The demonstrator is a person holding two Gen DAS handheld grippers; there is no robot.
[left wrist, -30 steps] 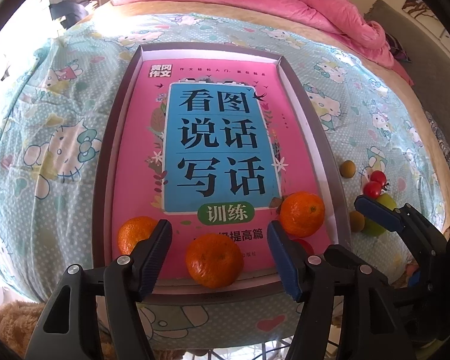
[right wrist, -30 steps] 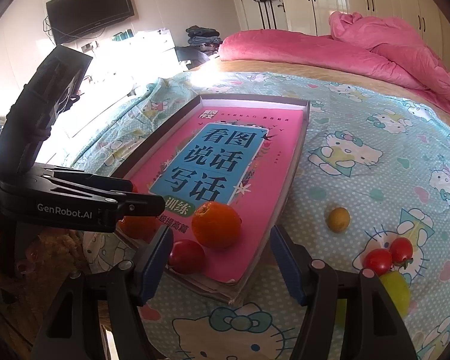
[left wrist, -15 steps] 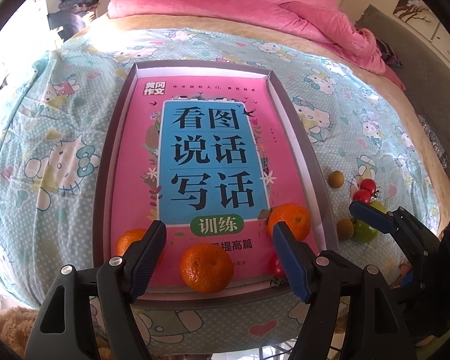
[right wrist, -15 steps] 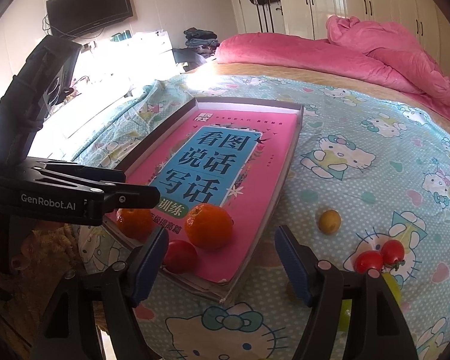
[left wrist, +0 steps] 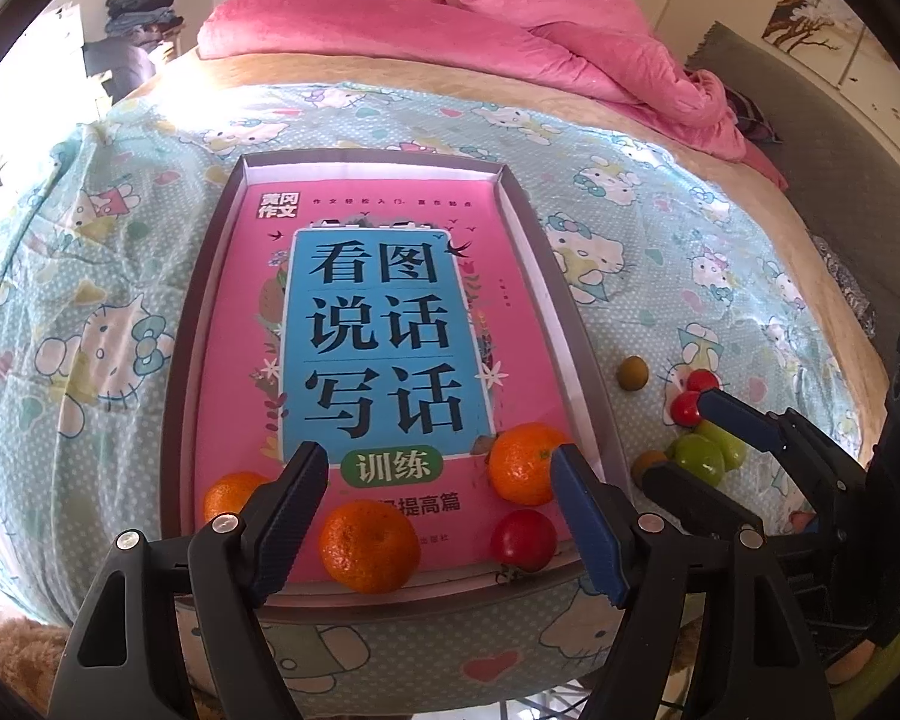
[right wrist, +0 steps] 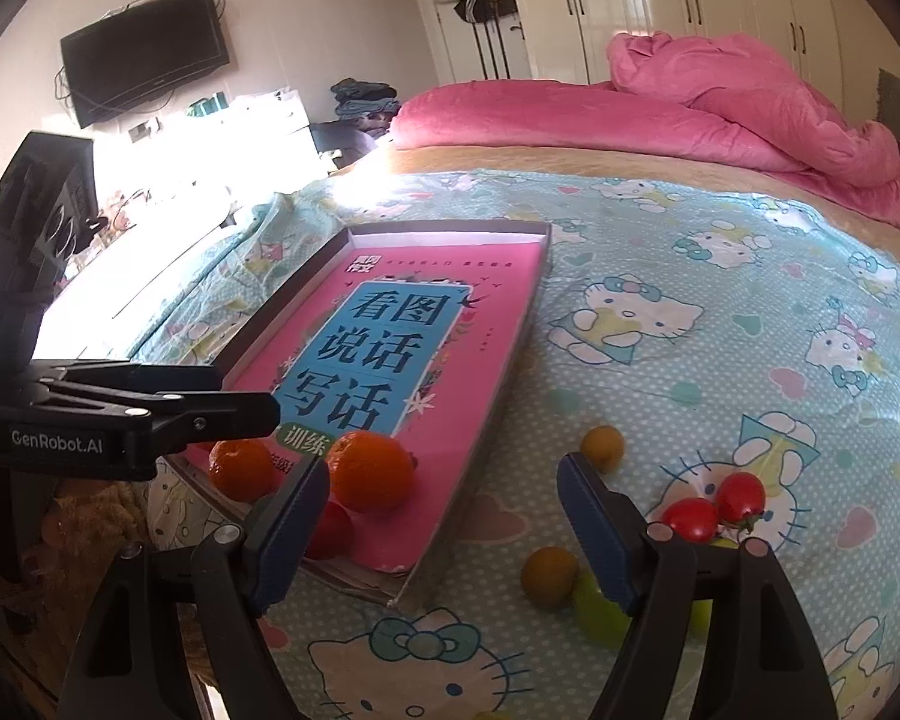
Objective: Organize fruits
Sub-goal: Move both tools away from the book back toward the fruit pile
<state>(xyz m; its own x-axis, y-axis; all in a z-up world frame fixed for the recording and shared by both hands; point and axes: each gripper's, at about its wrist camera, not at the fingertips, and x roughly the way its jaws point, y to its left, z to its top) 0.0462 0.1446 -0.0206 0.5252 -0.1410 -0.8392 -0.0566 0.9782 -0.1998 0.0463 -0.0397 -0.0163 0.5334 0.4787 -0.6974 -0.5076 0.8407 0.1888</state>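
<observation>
Opening both jaws, nothing between them; lining right gripper squarely over small yellow fruit just beside tray corner.

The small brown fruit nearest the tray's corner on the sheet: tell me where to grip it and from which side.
Grip the small brown fruit across its round middle, coming from above with the right gripper, whose jaws are opening and empty. A green fruit touches its right side, so place the fingers front and back.

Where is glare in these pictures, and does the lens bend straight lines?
Left wrist view: sunlight washes out the far-left bed sheet; the tray edges bow outward. Right wrist view: the window-side area is overexposed; the wardrobe doors curve.
</observation>
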